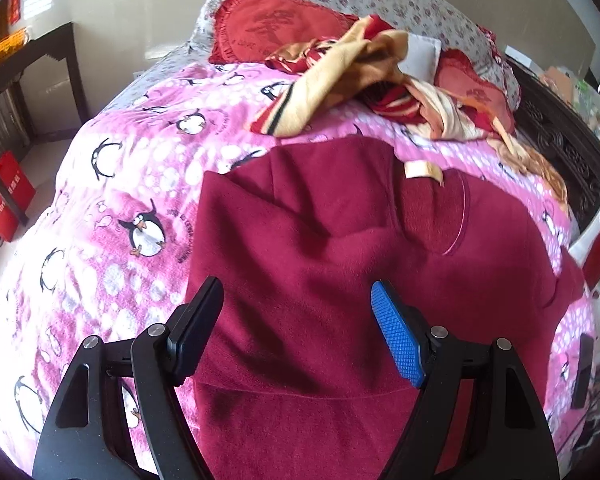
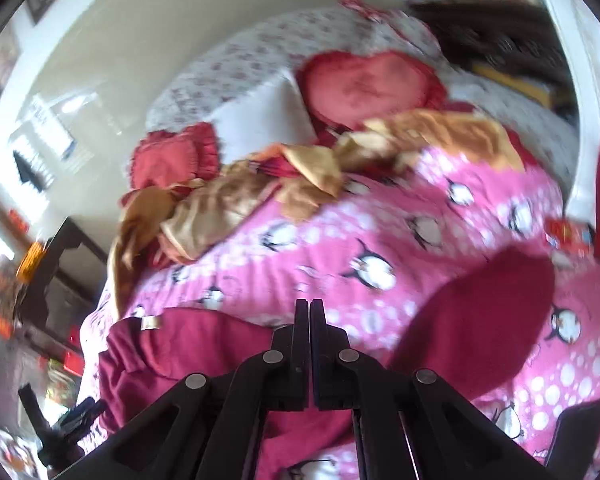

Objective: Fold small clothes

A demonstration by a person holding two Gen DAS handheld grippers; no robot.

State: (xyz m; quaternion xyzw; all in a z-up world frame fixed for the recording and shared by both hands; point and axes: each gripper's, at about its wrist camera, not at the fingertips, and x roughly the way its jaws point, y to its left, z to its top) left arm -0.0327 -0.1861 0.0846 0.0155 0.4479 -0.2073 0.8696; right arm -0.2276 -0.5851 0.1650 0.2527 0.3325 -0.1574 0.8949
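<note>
A dark red fleece top (image 1: 320, 264) lies spread on the pink penguin blanket (image 1: 140, 168) with a cream label (image 1: 420, 170) at its collar. My left gripper (image 1: 298, 320) is open just above the top's lower part, with nothing between its fingers. In the right wrist view the same top (image 2: 188, 344) lies below and to the left, and one sleeve (image 2: 480, 316) stretches to the right. My right gripper (image 2: 309, 320) has its fingers pressed together above the blanket, and no cloth shows between the tips. This view is blurred.
A crumpled cream and red blanket (image 1: 348, 80) and red heart cushions (image 1: 276, 24) lie at the head of the bed. A dark table (image 1: 28, 64) and red bags (image 1: 4, 208) stand to the left. A dark carved headboard (image 1: 560, 140) is on the right.
</note>
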